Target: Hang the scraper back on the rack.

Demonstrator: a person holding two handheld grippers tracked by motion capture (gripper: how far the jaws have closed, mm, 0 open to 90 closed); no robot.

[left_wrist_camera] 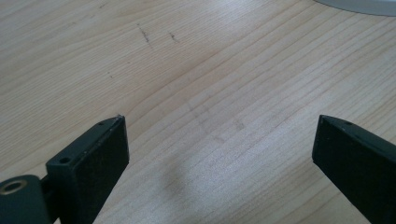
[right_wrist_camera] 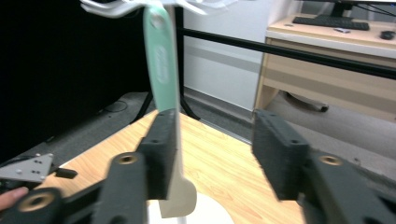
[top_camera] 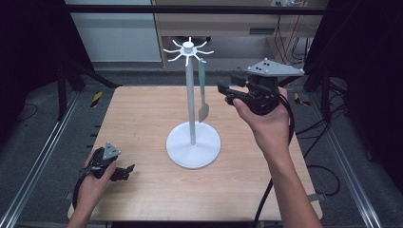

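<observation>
Hanging thing: a spatula (top_camera: 203, 90) with a pale green handle and a cream blade hangs from one hook of the white stand (top_camera: 192, 137), on the right side of the pole, near the middle of the table (top_camera: 142, 118)
Long axis: close to vertical, handle up at the hook, blade down, free above the round base and not touching it
Right gripper: the right gripper (top_camera: 228, 93) is held up in the air, just right of the spatula, at about the height of the blade, pointing left toward it
Right jaws: well open and holding nothing; in the right gripper view the spatula (right_wrist_camera: 161, 79) passes behind one jaw, so it lies off to that side and not yet in the gap
Left gripper: the left gripper (top_camera: 124, 172) rests low on the near left part of the table, well apart from the stand
Left jaws: wide open over bare wood, nothing between them (left_wrist_camera: 219, 144)
Nearer hand: the right one, clearly
Judgement for next move: I think the right gripper must shift sideways so the vertical handle comes between the jaws before closing
</observation>
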